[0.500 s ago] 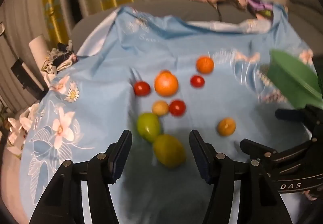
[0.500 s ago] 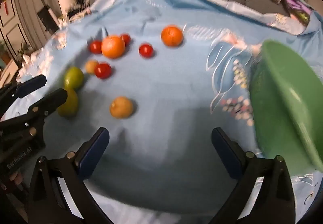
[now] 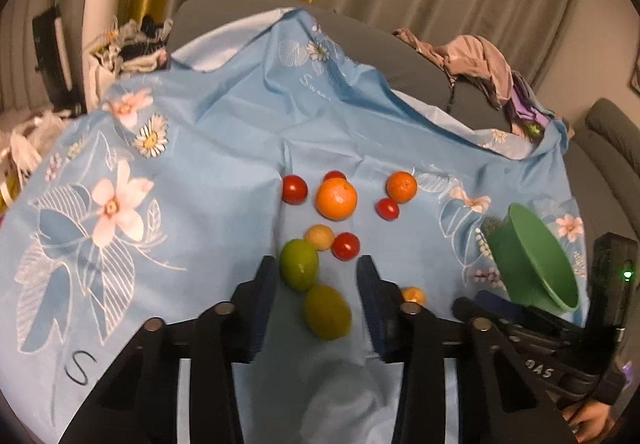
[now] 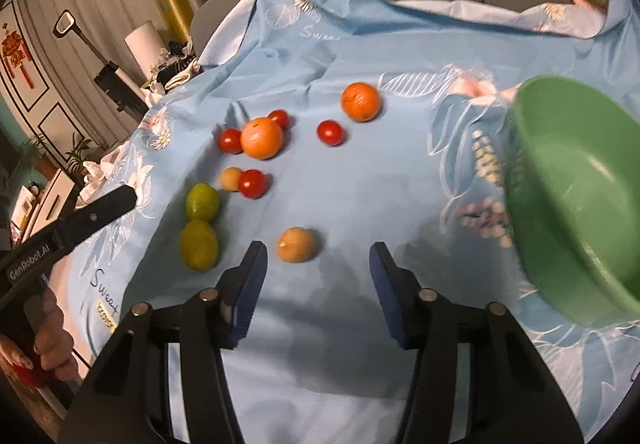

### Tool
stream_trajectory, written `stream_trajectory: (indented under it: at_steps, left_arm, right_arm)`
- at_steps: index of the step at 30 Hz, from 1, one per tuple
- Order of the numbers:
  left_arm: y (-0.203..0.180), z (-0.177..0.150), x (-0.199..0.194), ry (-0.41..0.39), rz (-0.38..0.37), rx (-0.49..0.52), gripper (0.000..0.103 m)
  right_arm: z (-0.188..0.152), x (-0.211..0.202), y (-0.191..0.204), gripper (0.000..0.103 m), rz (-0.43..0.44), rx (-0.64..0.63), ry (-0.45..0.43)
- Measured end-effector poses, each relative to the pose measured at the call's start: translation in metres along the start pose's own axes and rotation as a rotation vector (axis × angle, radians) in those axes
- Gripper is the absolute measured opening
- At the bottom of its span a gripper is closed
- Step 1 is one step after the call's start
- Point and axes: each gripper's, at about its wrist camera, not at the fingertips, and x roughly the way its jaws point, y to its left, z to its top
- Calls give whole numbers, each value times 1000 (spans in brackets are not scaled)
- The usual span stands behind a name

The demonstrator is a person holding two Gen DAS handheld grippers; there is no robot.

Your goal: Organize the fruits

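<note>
Ten fruits lie loose on my blue floral cloth (image 4: 360, 204), one tilted green plastic bowl (image 4: 580, 204) at right.
I count four red cherry tomatoes (image 4: 330, 132), two oranges (image 4: 262, 137), two green limes (image 4: 202, 202), two small tan fruits (image 4: 296, 244); left tool (image 3: 316, 284) and right tool (image 4: 318, 268) both gape, gripping nothing.

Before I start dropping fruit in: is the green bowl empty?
Empty as far as visible: the green bowl shows only bare green inside, tilted; all fruit lies on the blue cloth.

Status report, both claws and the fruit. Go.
Left claw open over two green fruits. Right claw open, empty, near tan fruit. Bowl empty. Nothing blocking.
</note>
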Motion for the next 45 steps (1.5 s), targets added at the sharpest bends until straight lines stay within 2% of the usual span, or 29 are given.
stream_trajectory:
  at_steps: [3, 7, 10, 11, 14, 16, 20, 23, 25, 29, 36, 39, 42, 43, 45]
  left_arm:
    - [-5, -2, 6, 33, -12, 16, 39]
    - [-3, 1, 12, 57, 18, 0, 39]
    - [-2, 15, 18, 69, 51, -19, 39]
    - [-3, 20, 23, 80, 66, -9, 39]
    - [-8, 30, 40, 120, 65, 22, 39]
    - [-13, 41, 56, 160, 74, 43, 39]
    - [-20, 52, 86, 217, 158, 105, 39]
    - [-18, 48, 101, 264, 145, 106, 39]
    - [-18, 46, 108, 284, 172, 112, 39]
    - [-17, 43, 116, 298, 206, 129, 39]
    - [-7, 43, 121, 317, 138, 45, 39]
    - [-9, 43, 124, 313, 138, 43, 39]
    - [-11, 41, 128, 312, 133, 34, 35]
    - [-11, 40, 130, 320, 133, 29, 28]
    - [-14, 40, 131, 300, 146, 36, 27]
  right_arm:
    - [6, 14, 11, 51, -5, 15, 35]
    - [12, 36, 15, 45, 12, 42, 81]
    - [10, 51, 16, 41, -40, 31, 162]
    - [10, 52, 17, 39, -44, 27, 165]
    - [10, 53, 18, 29, -31, -6, 138]
    - [15, 55, 16, 28, -21, -13, 127]
    - [22, 52, 1, 28, -25, 25, 97]
    - [21, 46, -7, 28, -13, 62, 86]
    - [23, 43, -11, 28, -6, 81, 79]
    - [23, 41, -8, 28, 4, 79, 76]
    - [23, 37, -8, 28, 29, 88, 78]
    - [23, 37, -9, 28, 36, 100, 79]
    - [23, 38, -8, 28, 34, 99, 80]
    - [23, 38, -9, 28, 31, 101, 79]
    - [24, 40, -9, 28, 25, 105, 80]
